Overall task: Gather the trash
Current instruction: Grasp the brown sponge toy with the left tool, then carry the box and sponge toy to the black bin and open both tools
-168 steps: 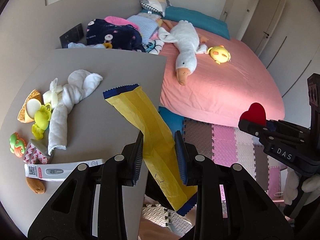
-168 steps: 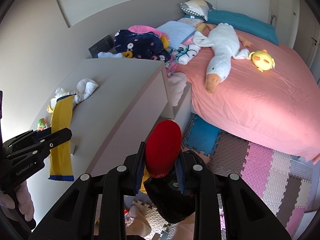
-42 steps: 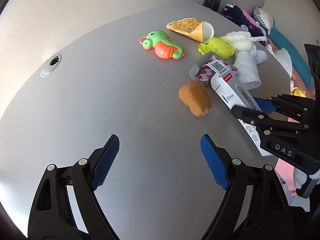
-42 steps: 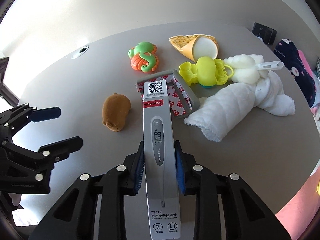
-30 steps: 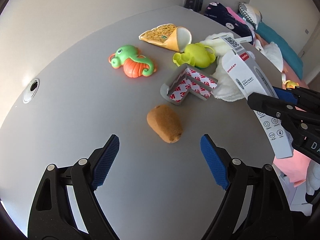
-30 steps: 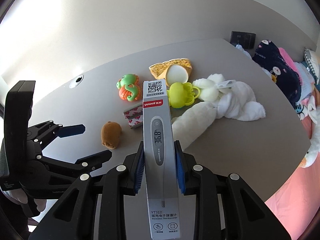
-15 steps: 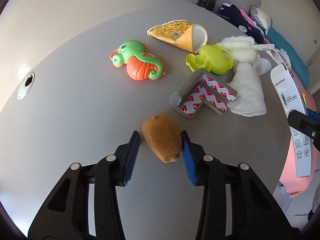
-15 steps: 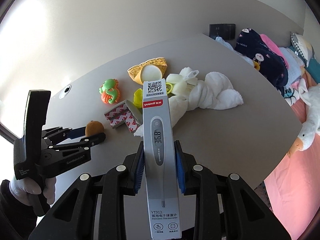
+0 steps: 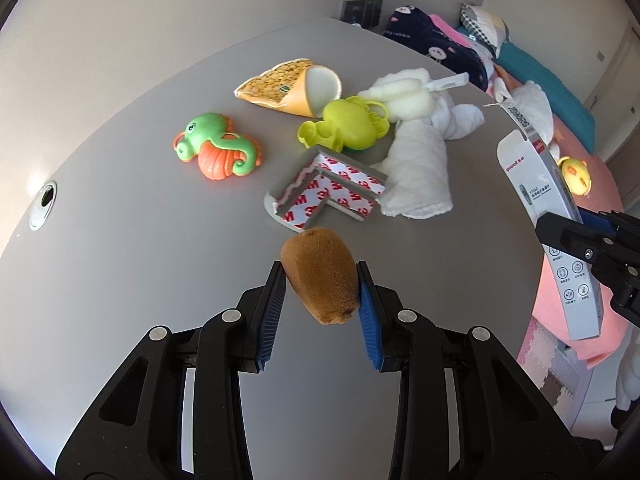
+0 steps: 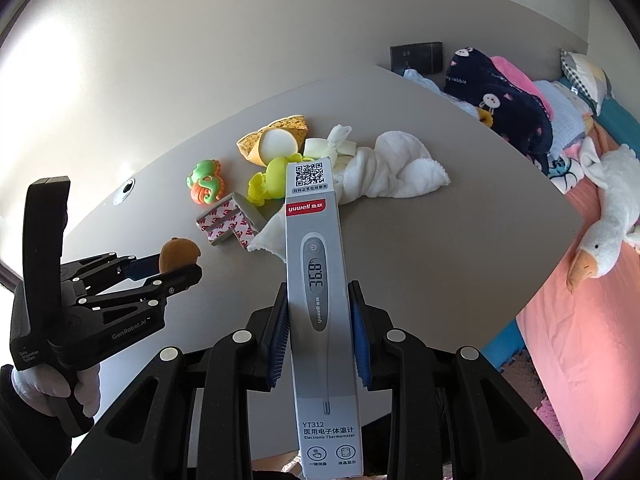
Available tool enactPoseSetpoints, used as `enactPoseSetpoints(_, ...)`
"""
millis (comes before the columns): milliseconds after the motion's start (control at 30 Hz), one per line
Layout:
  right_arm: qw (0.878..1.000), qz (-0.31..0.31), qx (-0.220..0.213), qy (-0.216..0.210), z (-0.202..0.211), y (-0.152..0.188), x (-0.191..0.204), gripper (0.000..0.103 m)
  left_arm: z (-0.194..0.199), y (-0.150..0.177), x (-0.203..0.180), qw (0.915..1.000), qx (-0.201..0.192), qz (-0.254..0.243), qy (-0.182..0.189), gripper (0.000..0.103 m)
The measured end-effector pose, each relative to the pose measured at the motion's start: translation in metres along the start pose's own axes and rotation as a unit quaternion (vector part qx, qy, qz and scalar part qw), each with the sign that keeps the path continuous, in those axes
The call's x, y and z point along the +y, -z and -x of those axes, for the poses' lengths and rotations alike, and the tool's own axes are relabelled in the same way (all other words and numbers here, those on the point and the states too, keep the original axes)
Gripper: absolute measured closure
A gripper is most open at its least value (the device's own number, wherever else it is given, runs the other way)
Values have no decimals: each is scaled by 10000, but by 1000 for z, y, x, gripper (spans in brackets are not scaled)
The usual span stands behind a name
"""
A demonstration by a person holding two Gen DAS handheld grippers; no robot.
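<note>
Item: desk-clearing, pick-up stage.

Left gripper [image 9: 322, 294]: fingers closed on a brown lump [image 9: 320, 276], fuzzy and kiwi-like, at centre of the left wrist view; the pads press both its flanks. The jaws have just been closing, with the lump between them. In the right wrist view the same lump [image 10: 179, 254] sits at left of frame in that gripper [image 10: 168, 268], seemingly just clear of the desk [image 9: 140, 208].

Right gripper [image 10: 320, 320]: fingers clamped on a grey thermometer box [image 10: 320, 300], upright at centre of frame. Seen from the left wrist view, the box [image 9: 548, 216] stands at the right edge, beyond the desk's rim.

Left on the desk, upper centre: a taped corner guard [image 9: 324, 192], seahorse toy [image 9: 218, 150], yellow-green toy [image 9: 346, 128], snack packet [image 9: 288, 88], white cloth [image 9: 420, 168] touching the guard.

Step, as judged: both hands loaded, so the pick-up is done and the carry to a bin is due. The next move calls for steady grip, since the lump is rounded and may slip, and for lifting it clear of the guard just beyond it.

Not made out: no bin appears in either view. The box's lower end is cut off by the frame. Whether the lump is fruit or toy is unclear. The hand [image 10: 52, 392] at lower left shows only in part.
</note>
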State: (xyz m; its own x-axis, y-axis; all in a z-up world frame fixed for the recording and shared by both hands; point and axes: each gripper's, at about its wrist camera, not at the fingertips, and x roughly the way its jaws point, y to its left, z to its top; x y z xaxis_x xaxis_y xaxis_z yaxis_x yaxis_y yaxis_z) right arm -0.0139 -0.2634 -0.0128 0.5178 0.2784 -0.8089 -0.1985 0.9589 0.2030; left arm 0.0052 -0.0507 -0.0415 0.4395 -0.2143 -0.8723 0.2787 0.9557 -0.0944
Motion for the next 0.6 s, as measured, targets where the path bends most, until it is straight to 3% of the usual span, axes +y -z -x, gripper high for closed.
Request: enactPoseSetpoints(600,9960,-727,-230,475,45,41,-48,74,3,-3,-80,9936,62,-992,537,68)
